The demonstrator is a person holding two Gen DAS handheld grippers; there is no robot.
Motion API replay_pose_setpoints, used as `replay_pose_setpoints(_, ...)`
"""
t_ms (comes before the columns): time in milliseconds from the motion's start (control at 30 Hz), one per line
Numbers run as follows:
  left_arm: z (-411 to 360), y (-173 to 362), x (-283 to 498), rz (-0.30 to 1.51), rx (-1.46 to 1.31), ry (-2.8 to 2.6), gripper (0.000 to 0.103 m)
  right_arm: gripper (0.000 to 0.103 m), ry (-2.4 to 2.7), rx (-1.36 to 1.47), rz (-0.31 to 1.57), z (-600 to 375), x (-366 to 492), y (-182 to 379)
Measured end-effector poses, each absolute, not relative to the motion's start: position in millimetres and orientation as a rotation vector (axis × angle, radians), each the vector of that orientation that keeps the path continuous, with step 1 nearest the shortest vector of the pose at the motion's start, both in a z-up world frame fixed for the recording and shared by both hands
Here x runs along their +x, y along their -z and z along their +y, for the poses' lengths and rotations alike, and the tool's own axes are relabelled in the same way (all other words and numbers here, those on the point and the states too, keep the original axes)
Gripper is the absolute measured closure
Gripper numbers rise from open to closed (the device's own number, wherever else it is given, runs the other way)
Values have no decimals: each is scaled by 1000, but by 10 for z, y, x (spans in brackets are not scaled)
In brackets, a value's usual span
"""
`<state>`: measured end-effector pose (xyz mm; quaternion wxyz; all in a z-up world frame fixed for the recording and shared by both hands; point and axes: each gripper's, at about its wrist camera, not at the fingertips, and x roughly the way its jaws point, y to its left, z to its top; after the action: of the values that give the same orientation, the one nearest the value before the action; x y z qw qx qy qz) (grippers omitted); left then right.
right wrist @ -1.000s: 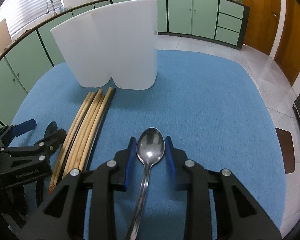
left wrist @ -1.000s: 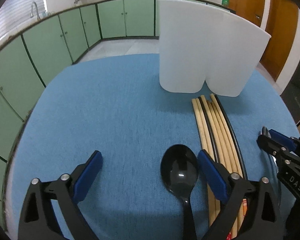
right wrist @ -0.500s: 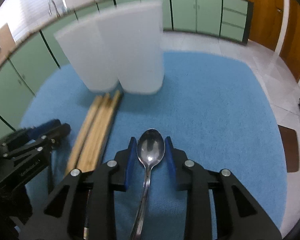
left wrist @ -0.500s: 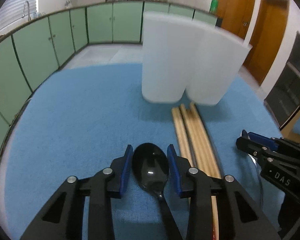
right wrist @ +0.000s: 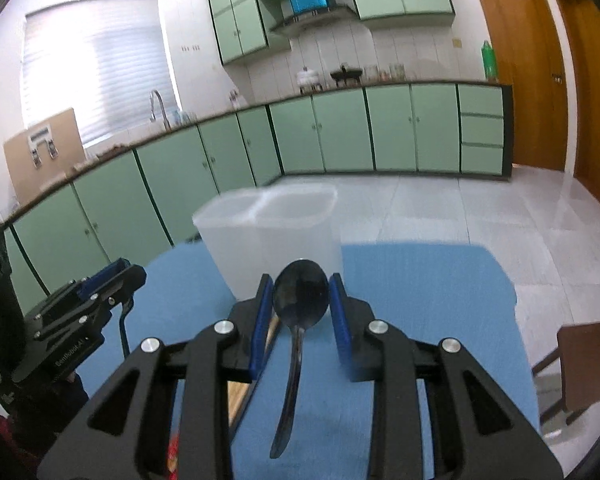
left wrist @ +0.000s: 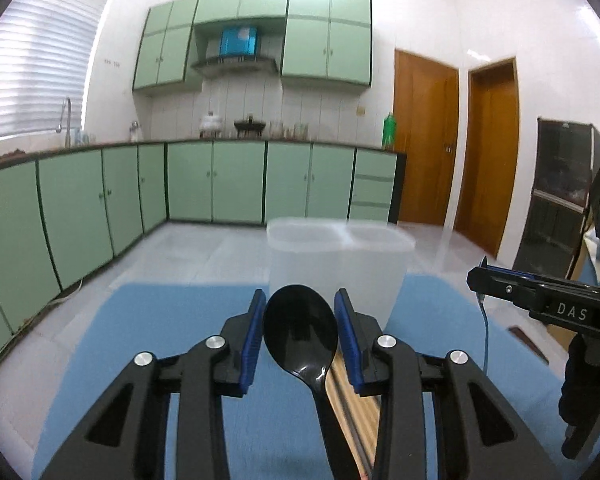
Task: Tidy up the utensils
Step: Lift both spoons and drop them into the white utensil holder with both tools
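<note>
My left gripper (left wrist: 300, 330) is shut on a black plastic spoon (left wrist: 300, 332) and holds it lifted above the blue table, bowl forward. My right gripper (right wrist: 300, 312) is shut on a metal spoon (right wrist: 300, 298), also lifted, handle hanging down. A white translucent two-compartment holder (left wrist: 340, 256) stands upright just beyond both grippers; it also shows in the right wrist view (right wrist: 268, 236). Wooden chopsticks (left wrist: 348, 396) lie on the table under the left gripper. The right gripper shows at the right of the left wrist view (left wrist: 484, 276), and the left gripper at the left of the right wrist view (right wrist: 132, 276).
The blue tablecloth (left wrist: 160, 320) covers a round table. Green kitchen cabinets (left wrist: 220, 188) line the far wall. A brown chair (right wrist: 584, 356) stands to the right of the table. Wooden doors (left wrist: 424, 140) are at the right.
The left gripper closed on the black spoon. Both grippers rose and tilted up with their spoons, so the holder's open top is now in view.
</note>
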<state>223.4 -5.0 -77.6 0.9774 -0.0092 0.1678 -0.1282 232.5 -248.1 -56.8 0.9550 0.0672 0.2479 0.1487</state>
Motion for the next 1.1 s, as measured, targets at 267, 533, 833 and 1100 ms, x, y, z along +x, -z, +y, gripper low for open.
replay_pose_setpoints(267, -108, 98, 2692, 167, -50, 268, 68, 76, -351, 154, 344, -2682, 2634, -163)
replay_pose_setpoints(533, -269, -247, 3357, 75, -48, 250, 68, 76, -254, 137, 242, -2771, 3375, -425)
replay_pose_setpoints(833, -393, 214, 3829, 177, -21, 214, 68, 76, -183, 91, 316, -2667, 3845, 82)
replay_pose_setpoints(1100, -391, 391, 3861, 235, -28, 240, 68, 75, -216, 107, 399, -2556, 3755, 360)
